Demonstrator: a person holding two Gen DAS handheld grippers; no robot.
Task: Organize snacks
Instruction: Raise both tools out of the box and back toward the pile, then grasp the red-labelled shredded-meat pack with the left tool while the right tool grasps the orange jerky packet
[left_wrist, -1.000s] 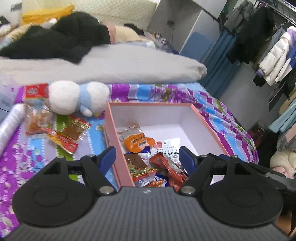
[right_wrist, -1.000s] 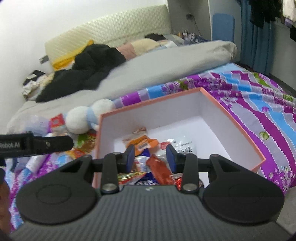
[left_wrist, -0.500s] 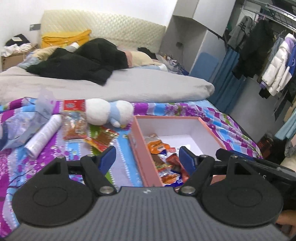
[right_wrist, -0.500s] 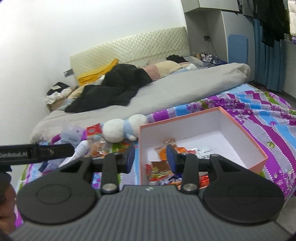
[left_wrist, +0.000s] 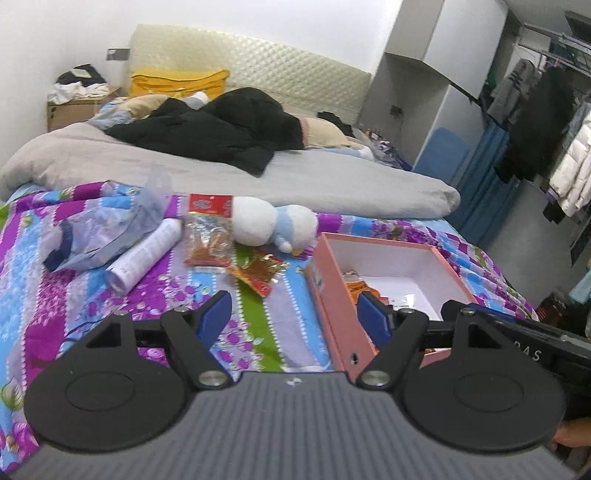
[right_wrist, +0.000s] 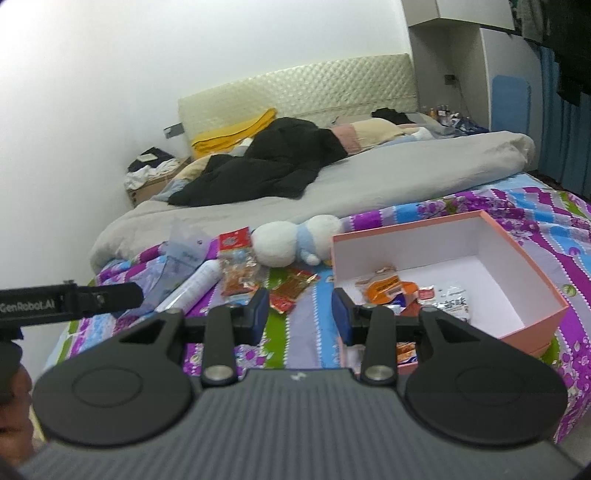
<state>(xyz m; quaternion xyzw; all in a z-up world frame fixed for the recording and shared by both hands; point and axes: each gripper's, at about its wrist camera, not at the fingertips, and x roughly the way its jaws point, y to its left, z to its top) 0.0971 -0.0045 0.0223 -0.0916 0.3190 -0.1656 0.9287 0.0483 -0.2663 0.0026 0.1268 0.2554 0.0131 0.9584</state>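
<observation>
Pink box (left_wrist: 334, 295) sits on bed (left_wrist: 258, 325), snacks inside; left gripper (left_wrist: 293, 314) hovers, fingers wide, empty. Loose snack packets (left_wrist: 255, 271) lie left of box, beside plush toy (left_wrist: 273, 225).

Right view: right gripper (right_wrist: 297, 312) fingers moderately apart, empty, aimed between packets (right_wrist: 291, 288) and box (right_wrist: 532, 269) — likely ready for next pick.
</observation>
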